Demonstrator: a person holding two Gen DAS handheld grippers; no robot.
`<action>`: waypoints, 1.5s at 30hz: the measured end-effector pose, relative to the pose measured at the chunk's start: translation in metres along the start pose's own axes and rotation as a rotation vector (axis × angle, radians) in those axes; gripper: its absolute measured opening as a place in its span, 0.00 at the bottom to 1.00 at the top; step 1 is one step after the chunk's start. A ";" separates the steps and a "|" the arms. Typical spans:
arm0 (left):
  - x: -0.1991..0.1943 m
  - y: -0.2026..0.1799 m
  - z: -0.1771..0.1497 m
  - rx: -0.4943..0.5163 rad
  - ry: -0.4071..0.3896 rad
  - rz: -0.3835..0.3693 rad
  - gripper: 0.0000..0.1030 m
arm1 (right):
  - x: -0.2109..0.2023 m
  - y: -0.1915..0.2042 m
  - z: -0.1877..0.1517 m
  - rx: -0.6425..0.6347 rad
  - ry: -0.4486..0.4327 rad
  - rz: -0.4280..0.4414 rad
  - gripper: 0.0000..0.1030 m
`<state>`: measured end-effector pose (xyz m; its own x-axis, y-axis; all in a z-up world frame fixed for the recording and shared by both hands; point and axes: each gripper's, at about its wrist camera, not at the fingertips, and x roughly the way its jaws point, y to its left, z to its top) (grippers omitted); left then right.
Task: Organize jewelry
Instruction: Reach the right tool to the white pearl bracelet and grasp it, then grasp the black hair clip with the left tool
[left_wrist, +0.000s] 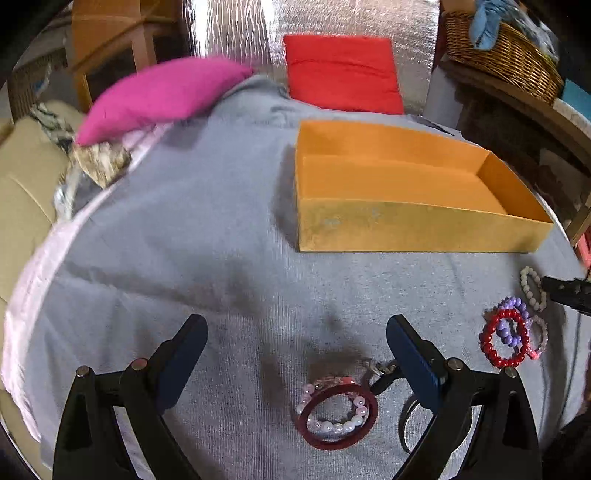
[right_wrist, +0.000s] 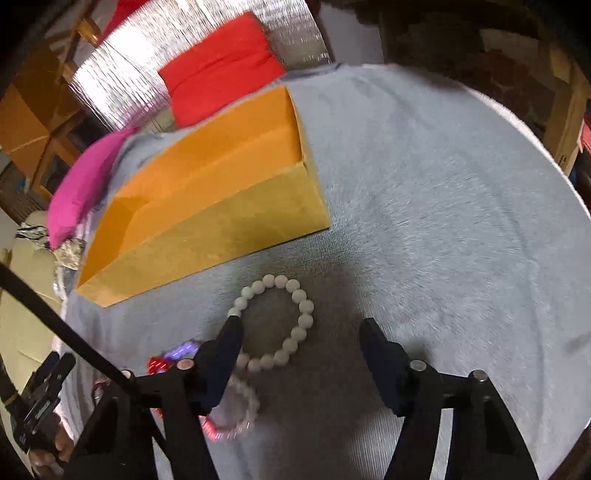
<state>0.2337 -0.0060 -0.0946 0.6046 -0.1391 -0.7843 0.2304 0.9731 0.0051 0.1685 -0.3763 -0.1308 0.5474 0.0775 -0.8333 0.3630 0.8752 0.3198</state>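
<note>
You are starting the sort: the box (left_wrist: 417, 225) is sitting empty on the cloth (left_wrist: 192, 258), and every piece is lying outside it. Your right gripper (right_wrist: 301, 328) is tilting down over the white bracelet (right_wrist: 295, 321), jaws apart and gripping nothing, one finger (right_wrist: 227, 343) seemingly touching the beads, though blur is hiding the contact. Next you are needing to straddle one side of the loop and pinch. Your left gripper (left_wrist: 295, 343) is angling down, spread wide and empty, above the dark ring (left_wrist: 338, 417) and pink beads (left_wrist: 332, 424); the red bracelet (left_wrist: 504, 343) is lying to their right.
</note>
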 end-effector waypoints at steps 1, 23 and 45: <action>0.001 0.003 0.002 -0.001 0.000 -0.001 0.94 | 0.004 0.003 0.002 -0.014 -0.003 -0.025 0.60; 0.005 -0.033 -0.017 0.276 0.044 -0.207 0.64 | -0.016 0.019 -0.013 -0.141 -0.121 -0.121 0.10; 0.024 -0.067 -0.019 0.321 0.110 -0.353 0.07 | -0.017 0.029 -0.006 -0.125 -0.137 -0.041 0.10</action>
<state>0.2183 -0.0710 -0.1250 0.3670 -0.4134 -0.8333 0.6408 0.7617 -0.0957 0.1658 -0.3492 -0.1102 0.6346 -0.0183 -0.7726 0.2959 0.9293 0.2210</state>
